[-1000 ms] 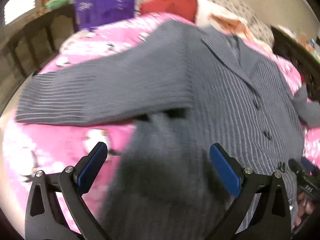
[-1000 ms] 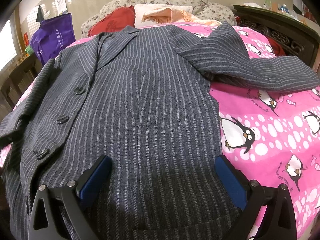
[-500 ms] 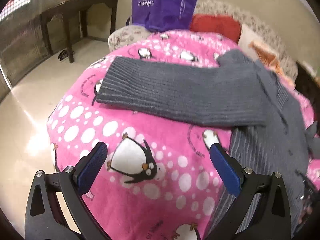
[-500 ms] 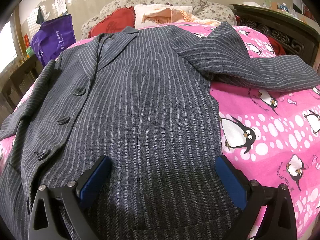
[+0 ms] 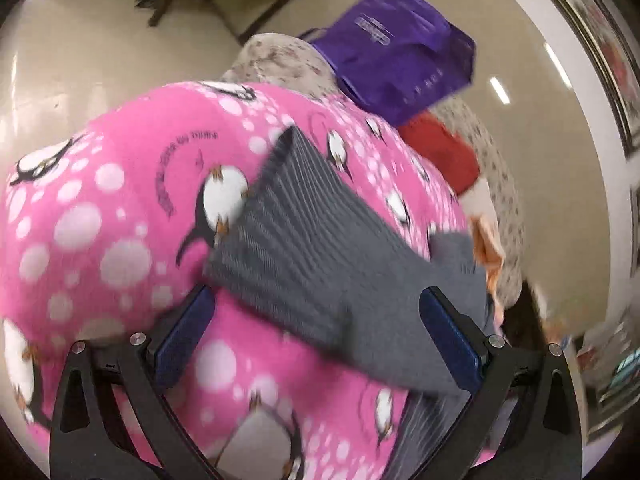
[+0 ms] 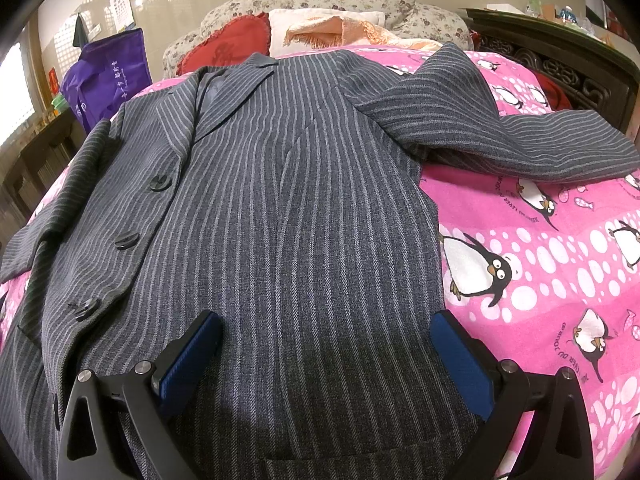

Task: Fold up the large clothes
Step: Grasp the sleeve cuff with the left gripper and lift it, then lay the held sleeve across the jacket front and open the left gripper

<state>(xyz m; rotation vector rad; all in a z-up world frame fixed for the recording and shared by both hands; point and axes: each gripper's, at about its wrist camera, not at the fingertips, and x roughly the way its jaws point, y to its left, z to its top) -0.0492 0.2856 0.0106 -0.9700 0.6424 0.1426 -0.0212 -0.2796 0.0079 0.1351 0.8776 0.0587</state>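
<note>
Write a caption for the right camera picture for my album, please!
Open right tongs hover over a grey striped jacket spread flat on a pink penguin blanket.

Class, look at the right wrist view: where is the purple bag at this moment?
The purple bag stands at the far left, beyond the striped jacket, left of the red heart-shaped cushion at the head of the bed.
</note>
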